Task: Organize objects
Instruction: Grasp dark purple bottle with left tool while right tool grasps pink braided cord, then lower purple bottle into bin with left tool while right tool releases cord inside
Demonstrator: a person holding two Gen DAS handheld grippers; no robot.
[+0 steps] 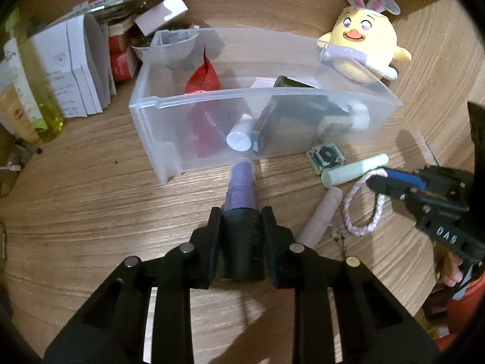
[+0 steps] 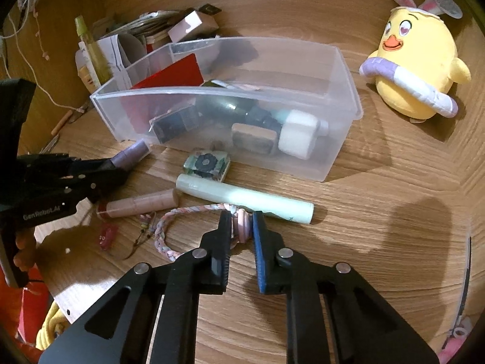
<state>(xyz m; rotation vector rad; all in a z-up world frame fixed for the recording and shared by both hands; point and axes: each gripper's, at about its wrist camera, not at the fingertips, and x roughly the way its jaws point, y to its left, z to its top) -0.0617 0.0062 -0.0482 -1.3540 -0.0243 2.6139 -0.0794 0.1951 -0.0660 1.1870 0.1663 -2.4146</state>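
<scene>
- Our left gripper (image 1: 242, 221) is clenched on a purple bottle (image 1: 241, 186) by its black cap, the bottle's far end just short of the bin's near wall.
- Our right gripper (image 2: 241, 221) is pinched tight on the pink knot of a braided loop (image 2: 188, 215) lying on the desk (image 2: 363, 227).
- At 9 o'clock of that loop lies a pink tube (image 2: 142, 204); just beyond the knot, a mint tube (image 2: 245, 197).
- A small flowered box (image 2: 207, 163) sits between the mint tube and the bin.
- The clear bin (image 2: 339, 97) holds a red packet (image 2: 172, 75), a white block (image 2: 298, 133) and dark items.
- At 2 o'clock, well apart from the bin, stands a yellow plush (image 2: 415, 66).
- At 10 o'clock, boxes and papers (image 1: 81, 63) are piled.
</scene>
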